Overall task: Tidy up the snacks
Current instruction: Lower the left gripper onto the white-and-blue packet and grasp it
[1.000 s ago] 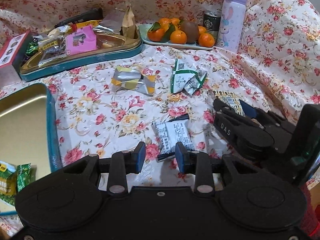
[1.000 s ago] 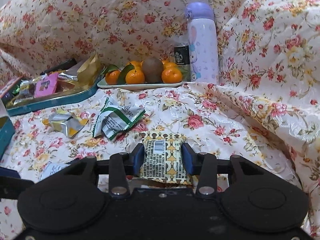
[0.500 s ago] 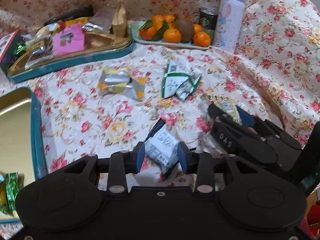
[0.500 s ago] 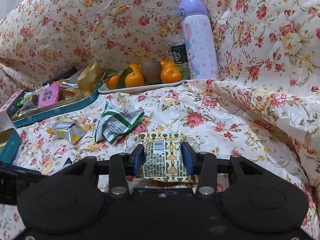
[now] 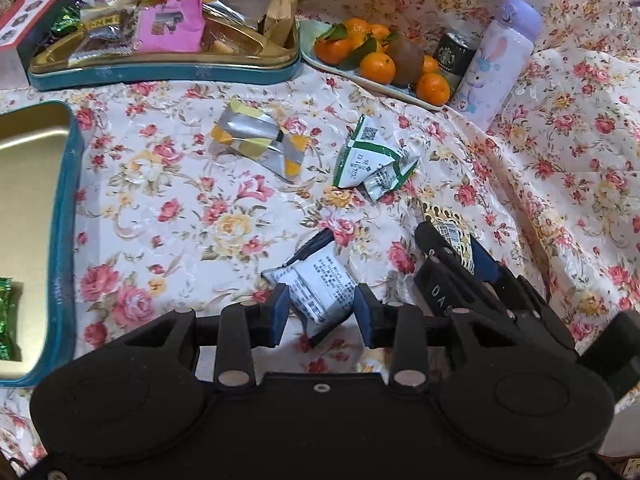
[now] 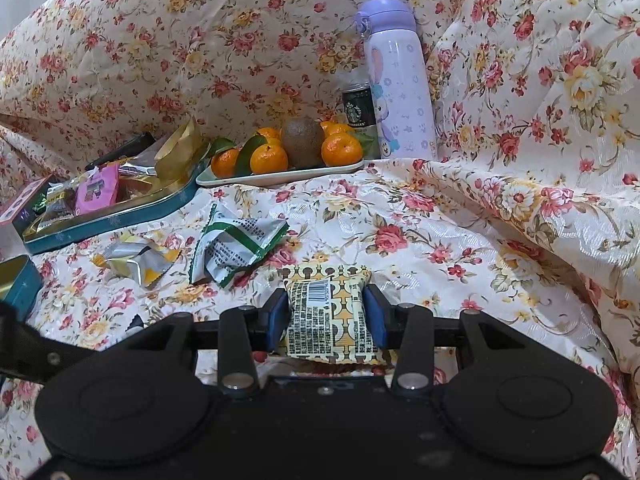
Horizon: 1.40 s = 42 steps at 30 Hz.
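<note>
Left wrist view: my left gripper (image 5: pixel 320 312) is hanging over the floral cloth (image 5: pixel 172 216), jaws having just been opening, standing part-open around a white snack packet (image 5: pixel 320 288) lying on the cloth; whether the pads are touching it I cannot tell. A teal tin (image 5: pixel 66 216) is sitting at left. Right wrist view: my right gripper (image 6: pixel 327 318) is clamping a yellow patterned snack packet (image 6: pixel 326 312) above the cloth, which is draping up behind a purple bottle (image 6: pixel 400 88).
</note>
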Available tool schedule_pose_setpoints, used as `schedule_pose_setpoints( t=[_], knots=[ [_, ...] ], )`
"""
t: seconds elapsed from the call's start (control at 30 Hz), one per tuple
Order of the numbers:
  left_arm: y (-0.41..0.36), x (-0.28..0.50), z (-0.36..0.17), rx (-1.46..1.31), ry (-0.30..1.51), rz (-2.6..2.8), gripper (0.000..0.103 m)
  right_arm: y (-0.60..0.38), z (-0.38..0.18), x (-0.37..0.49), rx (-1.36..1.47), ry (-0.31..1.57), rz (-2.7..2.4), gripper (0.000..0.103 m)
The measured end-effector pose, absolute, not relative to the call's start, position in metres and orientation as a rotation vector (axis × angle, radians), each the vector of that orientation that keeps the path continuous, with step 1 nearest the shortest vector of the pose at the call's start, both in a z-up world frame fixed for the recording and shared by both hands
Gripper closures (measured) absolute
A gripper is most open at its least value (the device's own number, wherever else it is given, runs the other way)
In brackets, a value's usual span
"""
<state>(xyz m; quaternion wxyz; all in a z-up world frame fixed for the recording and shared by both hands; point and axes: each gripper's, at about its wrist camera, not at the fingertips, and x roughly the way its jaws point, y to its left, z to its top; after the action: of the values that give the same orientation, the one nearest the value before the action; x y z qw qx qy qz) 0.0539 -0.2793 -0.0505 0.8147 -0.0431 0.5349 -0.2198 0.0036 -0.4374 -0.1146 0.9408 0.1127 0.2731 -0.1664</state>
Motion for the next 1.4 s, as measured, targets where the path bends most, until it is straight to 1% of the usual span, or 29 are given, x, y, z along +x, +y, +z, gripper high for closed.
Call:
schedule_pose_setpoints(
  t=[0.1, 0.37, 0.43, 0.67, 0.93, 1.2, 1.33, 1.4],
  knots=[
    [-0.285, 0.058, -0.052, -0.076, 1.129, -0.459, 0.055, -0.437, -0.114, 0.005, 0.222, 0.560, -0.340, 0.059],
    [-0.295, 0.079, -0.053, 0.023, 1.090, -0.424, 0.054, -0.434, -0.114, 0.009, 0.185, 0.573, -0.345, 0.059],
    [-0.294, 0.081, -0.051, 0.029, 1.090, -0.430, 0.056, -0.434, -0.114, 0.009, 0.184, 0.574, -0.345, 0.059],
    [-0.274, 0.070, -0.039, -0.036, 1.093, -0.446, 0.056, -0.444, -0.113, 0.002, 0.255, 0.544, -0.335, 0.063],
    [-0.269, 0.059, -0.040, -0.161, 1.124, -0.400, 0.056, -0.446, -0.113, 0.000, 0.277, 0.534, -0.332, 0.064],
    [-0.292, 0.057, -0.049, -0.103, 1.131, -0.399, 0.056, -0.446, -0.113, 0.000, 0.276, 0.535, -0.333, 0.064],
    [-0.293, 0.062, -0.055, -0.097, 1.137, -0.382, 0.050, -0.444, -0.113, 0.000, 0.266, 0.539, -0.338, 0.064],
    [-0.297, 0.065, -0.056, -0.075, 1.134, -0.379, 0.049, -0.443, -0.113, 0.001, 0.253, 0.544, -0.342, 0.064]
  ],
)
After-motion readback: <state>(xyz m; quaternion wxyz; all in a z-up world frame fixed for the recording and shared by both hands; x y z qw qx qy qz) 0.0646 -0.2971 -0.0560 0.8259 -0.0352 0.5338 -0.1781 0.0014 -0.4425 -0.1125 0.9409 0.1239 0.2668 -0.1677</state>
